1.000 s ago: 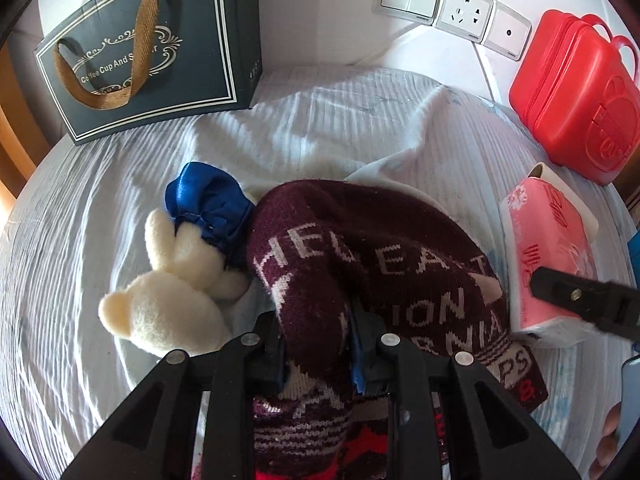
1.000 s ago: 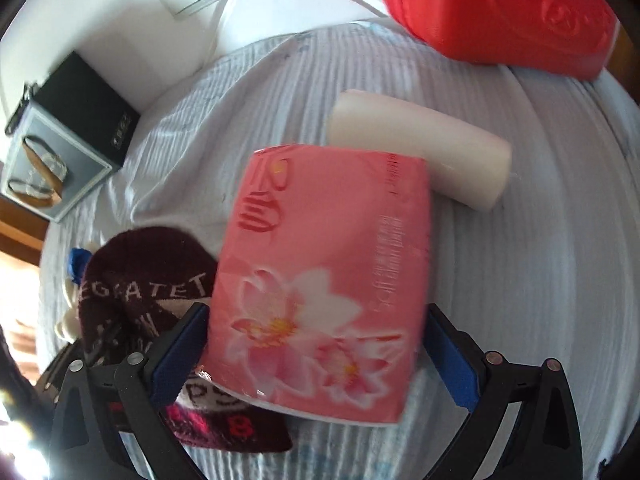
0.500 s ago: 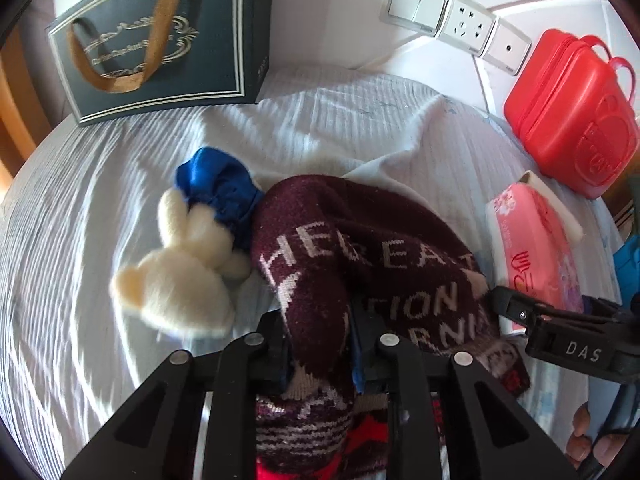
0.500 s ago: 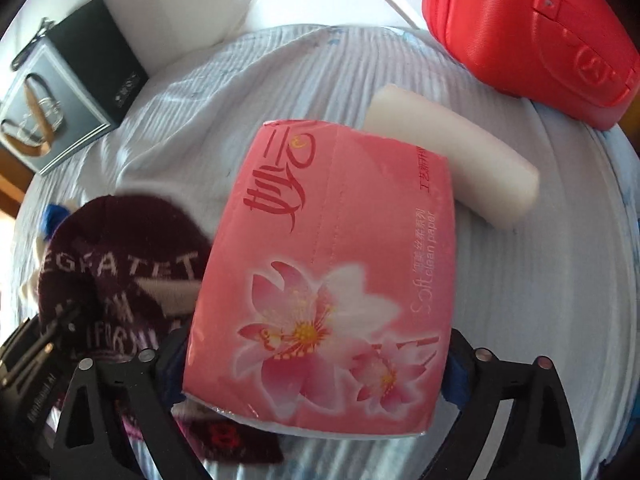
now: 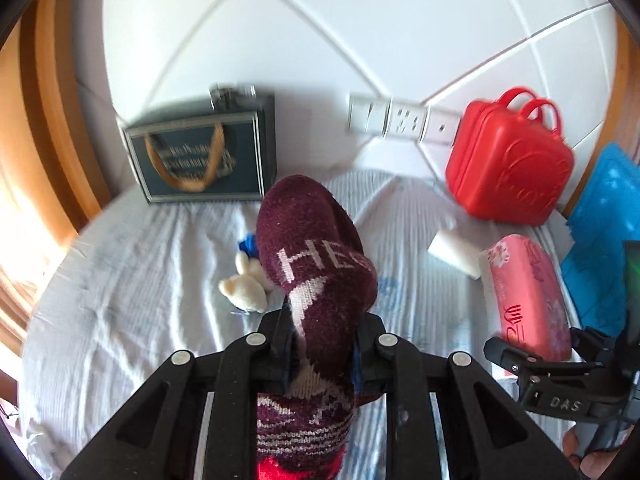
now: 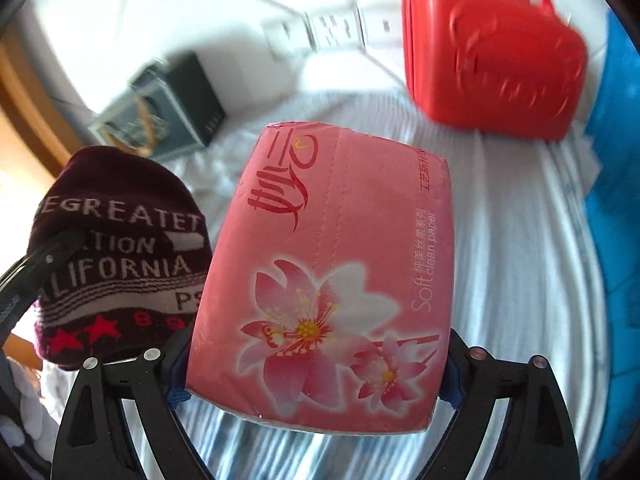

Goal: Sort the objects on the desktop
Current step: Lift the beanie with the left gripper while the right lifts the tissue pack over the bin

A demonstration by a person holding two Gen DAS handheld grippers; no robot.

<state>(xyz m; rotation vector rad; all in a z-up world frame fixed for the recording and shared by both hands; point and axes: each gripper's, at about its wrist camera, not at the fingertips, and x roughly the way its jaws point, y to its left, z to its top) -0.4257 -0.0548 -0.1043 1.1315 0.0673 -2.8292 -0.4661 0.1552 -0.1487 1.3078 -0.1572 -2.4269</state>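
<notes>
So: maroon knit beanie w/ white lettering (image 5: 316, 264) is pinched in the left gripper (image 5: 320, 344), jaws pressed tight on the fabric, crown sticking up toward 12 o'clock, clear of the bedding. In the right wrist view the same beanie sits at 9 o'clock, hanging off the left tool.

Pink flower-print soft tissue pack (image 6: 332, 276) sits between the right gripper (image 6: 316, 380) fingers; blue pads (image 6: 178, 390) touch both sides, jaws closing on it, spread wide. Pack is lifted off the sheet. From the left wrist view it shows at 3–4 o'clock w/ the right tool under it.

Below, on the white ribbed bedsheet (image 5: 120, 280): cream plush toy w/ blue cloth bit (image 5: 246, 288) at 10 o'clock of the beanie, just beside it in frame. White foam-like block (image 5: 454, 254) at 2 o'clock, near the tissue pack.

Further out: dark navy gift bag w/ tan ribbon handle (image 5: 200, 160) at 11 o'clock against the wall. Red plastic mini suitcase w/ handles (image 5: 508, 164) at 1–2 o'clock. White wall switch/socket strip (image 5: 400, 122) btwn them. Blue patterned cloth (image 5: 604, 232) at 3 o'clock edge.
</notes>
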